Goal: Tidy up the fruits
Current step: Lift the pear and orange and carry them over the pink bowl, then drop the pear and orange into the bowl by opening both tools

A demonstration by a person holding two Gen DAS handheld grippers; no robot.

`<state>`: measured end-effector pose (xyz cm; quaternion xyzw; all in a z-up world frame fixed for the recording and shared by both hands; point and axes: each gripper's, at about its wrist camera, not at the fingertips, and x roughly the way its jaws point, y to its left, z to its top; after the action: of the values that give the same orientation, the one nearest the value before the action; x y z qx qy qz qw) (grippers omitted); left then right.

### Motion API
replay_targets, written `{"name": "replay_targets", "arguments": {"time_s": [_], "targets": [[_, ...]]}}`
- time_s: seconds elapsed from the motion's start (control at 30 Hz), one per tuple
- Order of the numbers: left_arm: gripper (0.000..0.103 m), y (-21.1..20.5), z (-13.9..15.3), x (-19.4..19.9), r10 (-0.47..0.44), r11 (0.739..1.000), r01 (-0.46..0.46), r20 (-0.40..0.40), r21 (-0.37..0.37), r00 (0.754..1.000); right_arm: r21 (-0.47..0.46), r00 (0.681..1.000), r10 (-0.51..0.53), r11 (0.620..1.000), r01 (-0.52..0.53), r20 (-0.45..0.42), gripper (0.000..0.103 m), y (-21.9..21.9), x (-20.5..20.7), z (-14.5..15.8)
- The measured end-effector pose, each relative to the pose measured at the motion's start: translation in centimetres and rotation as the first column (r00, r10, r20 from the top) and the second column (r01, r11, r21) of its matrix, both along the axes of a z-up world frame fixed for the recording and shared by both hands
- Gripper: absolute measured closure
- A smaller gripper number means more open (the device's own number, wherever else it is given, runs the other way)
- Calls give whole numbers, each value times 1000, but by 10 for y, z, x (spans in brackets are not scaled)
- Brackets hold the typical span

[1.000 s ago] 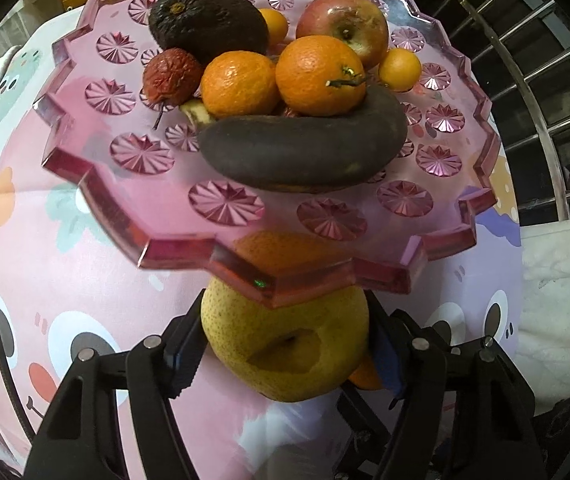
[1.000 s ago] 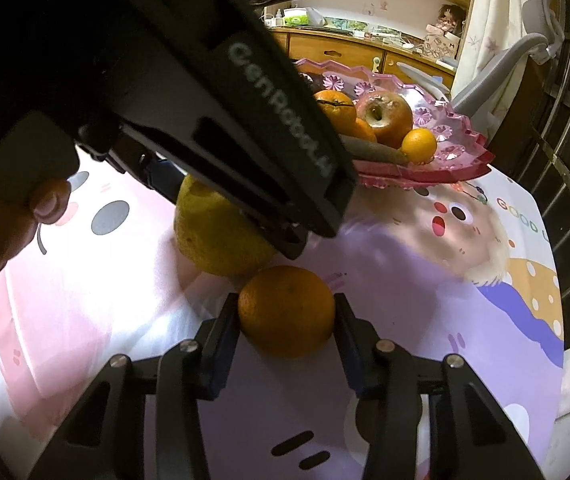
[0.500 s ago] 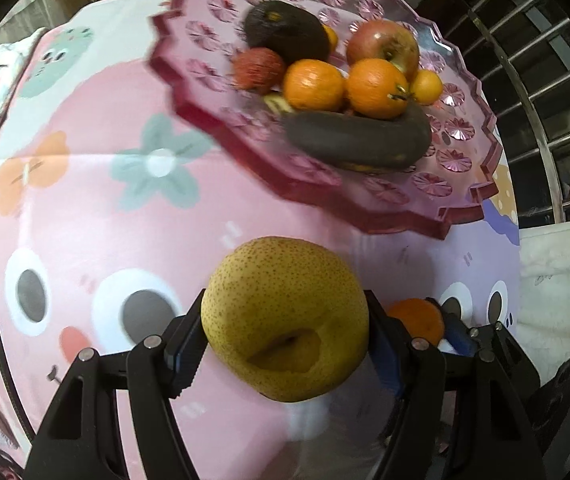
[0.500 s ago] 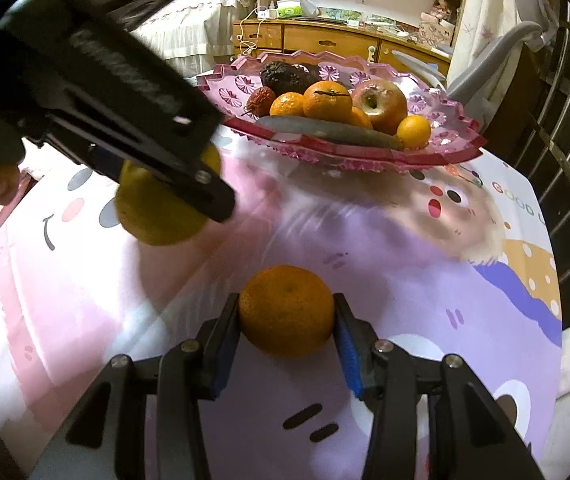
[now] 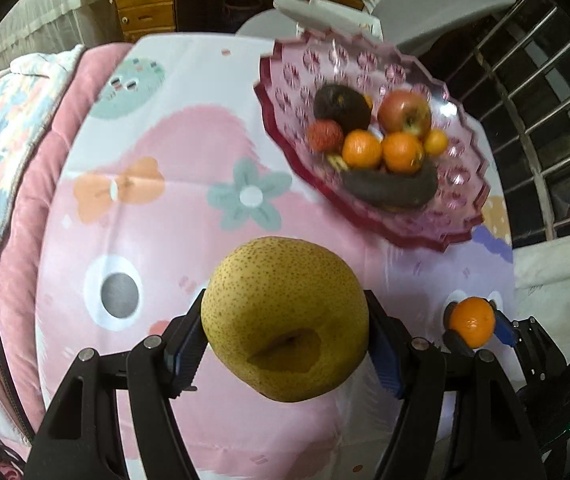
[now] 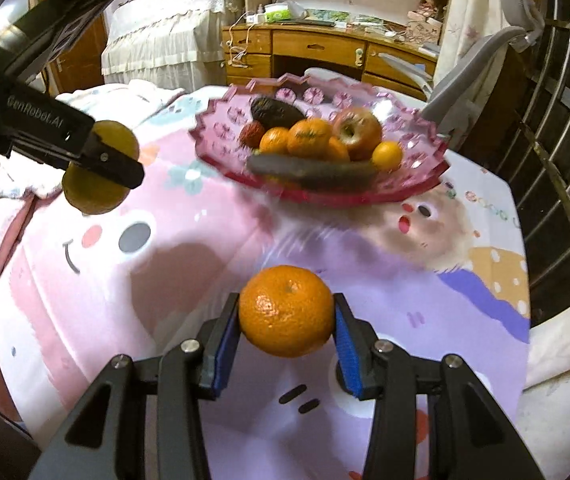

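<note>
Left jaws clamped on pear [image 5: 285, 318], right on orange [image 6: 286, 310], both aloft; crowded pink dish [image 6: 413, 178] at twelve o'clock, so likely roll-off or knocked fruit.

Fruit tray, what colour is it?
Translucent pink fruit tray with starburst patterns; clearest in the right wrist view.

pink fruit tray [image 6: 413, 184] motion-blurred, yellow pear [image 6: 119, 136] half hidden behind left claw [image 6: 115, 162]
</note>
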<state>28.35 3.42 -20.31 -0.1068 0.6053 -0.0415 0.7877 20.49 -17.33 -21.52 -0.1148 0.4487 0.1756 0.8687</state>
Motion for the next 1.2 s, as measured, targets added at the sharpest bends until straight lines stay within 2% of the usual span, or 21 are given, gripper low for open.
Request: {"name": "replay_targets", "arguments": {"time_s": [0.27, 0.47, 0.67, 0.9, 1.1, 1.2], "targets": [[34, -1, 41, 16, 0, 1000, 3, 113, -31, 994, -5, 998, -28, 1000, 29, 52, 59, -7, 21, 40], [34, -7, 57, 39, -4, 1000, 9, 184, -23, 983, 15, 990, -55, 998, 53, 131, 59, -11, 52, 72], [34, -6, 64, 69, -9, 1000, 8, 244, 5, 970, 25, 981, -33, 999, 29, 191, 59, -5, 85, 88], [33, -2, 60, 116, -3, 1000, 5, 287, -4, 958, 46, 979, -19, 999, 10, 204, 59, 11, 122, 85], [33, -3, 39, 147, -4, 999, 17, 296, -42, 955, 59, 989, -21, 998, 12, 149, 58, 23, 147, 54], [33, -6, 22, 154, -14, 998, 31, 266, -59, 964, 59, 993, -14, 998, 8, 117, 58, 29, 156, 36]]}}
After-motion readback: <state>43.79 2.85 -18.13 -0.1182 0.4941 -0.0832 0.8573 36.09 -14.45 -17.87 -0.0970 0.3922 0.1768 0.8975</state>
